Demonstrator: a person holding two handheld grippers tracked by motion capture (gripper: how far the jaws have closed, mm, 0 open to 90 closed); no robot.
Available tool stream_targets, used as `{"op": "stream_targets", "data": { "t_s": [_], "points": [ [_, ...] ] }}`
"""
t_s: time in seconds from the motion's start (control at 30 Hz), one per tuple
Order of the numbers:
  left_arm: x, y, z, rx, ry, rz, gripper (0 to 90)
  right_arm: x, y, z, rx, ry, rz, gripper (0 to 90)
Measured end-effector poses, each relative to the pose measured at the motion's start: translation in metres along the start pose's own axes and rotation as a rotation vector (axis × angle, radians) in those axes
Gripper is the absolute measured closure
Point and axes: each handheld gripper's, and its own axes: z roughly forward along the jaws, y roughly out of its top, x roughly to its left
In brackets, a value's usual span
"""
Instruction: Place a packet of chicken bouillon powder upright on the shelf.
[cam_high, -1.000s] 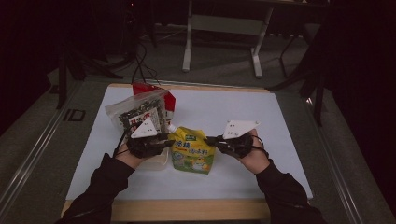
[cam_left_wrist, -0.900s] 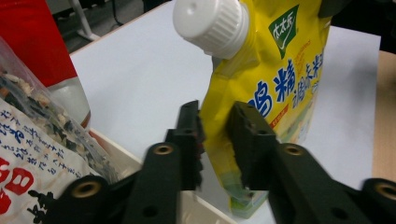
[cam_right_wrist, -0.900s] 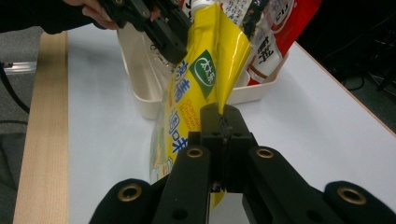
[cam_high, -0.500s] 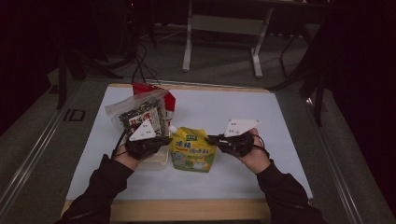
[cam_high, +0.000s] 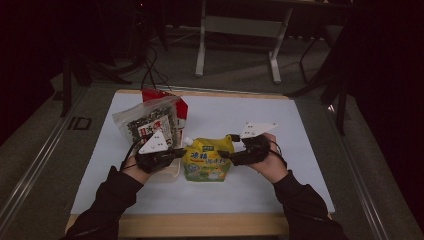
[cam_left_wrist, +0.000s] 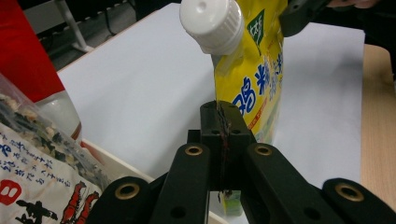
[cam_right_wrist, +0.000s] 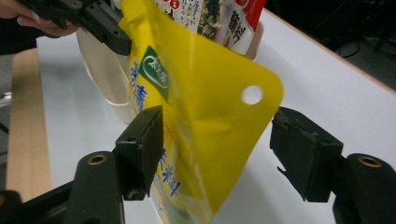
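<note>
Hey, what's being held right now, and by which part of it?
The left tool is shut on the yellow pouch's side edge below its white cap. The right tool has just opened; the pouch's corner sits between its pads, unpressed.

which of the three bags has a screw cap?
The yellow pouch between the grippers: white cap on its top corner. The seaweed bag and red bag behind it show none.

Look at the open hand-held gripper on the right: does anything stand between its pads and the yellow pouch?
Nothing visible does. The right hand-held gripper straddles the yellow pouch, with only air beside its corner.
</note>
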Motion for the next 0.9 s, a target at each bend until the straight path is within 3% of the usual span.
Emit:
{"op": "stream_targets", "data": {
  "t_s": [0.07, 0.13, 0.2, 0.23, 0.3, 0.37, 0.53, 0.67, 0.83, 0.9],
  "points": [
    [0.000, 0.000, 0.000, 0.001, -0.007, -0.001, 90.0, -0.003, -0.001, 0.002, -0.001, -0.003, 0.001, 32.4],
    [0.000, 0.000, 0.000, 0.000, -0.008, -0.002, 90.0, -0.004, -0.001, 0.004, 0.002, 0.029, 0.001, 33.4],
    [-0.001, 0.000, 0.000, 0.002, -0.003, 0.003, 90.0, -0.004, -0.001, 0.007, 0.008, 0.070, -0.004, 39.1],
    [-0.001, 0.000, 0.000, 0.003, -0.002, 0.001, 90.0, -0.004, -0.002, 0.007, 0.005, 0.066, -0.007, 41.7],
    [-0.001, 0.000, -0.001, 0.001, -0.006, -0.002, 90.0, -0.002, -0.002, 0.009, 0.020, 0.096, -0.020, 58.8],
    [0.000, 0.000, -0.001, 0.002, -0.006, -0.006, 90.0, 0.000, -0.002, 0.010, 0.030, 0.116, -0.033, 69.5],
    [-0.001, 0.001, -0.001, 0.008, -0.002, -0.015, 90.0, 0.003, 0.000, 0.013, 0.053, 0.166, -0.066, 89.4],
    [-0.001, 0.002, -0.004, 0.002, -0.011, -0.017, 90.0, 0.007, 0.004, 0.010, 0.067, 0.179, -0.087, 90.0],
    [-0.004, 0.011, -0.010, -0.004, -0.023, -0.010, 89.3, 0.009, 0.011, 0.001, 0.044, 0.182, -0.104, 90.0],
    [-0.006, 0.015, -0.014, -0.007, -0.023, -0.019, 82.1, 0.008, 0.014, -0.003, 0.038, 0.184, -0.107, 90.0]
  ]
}}
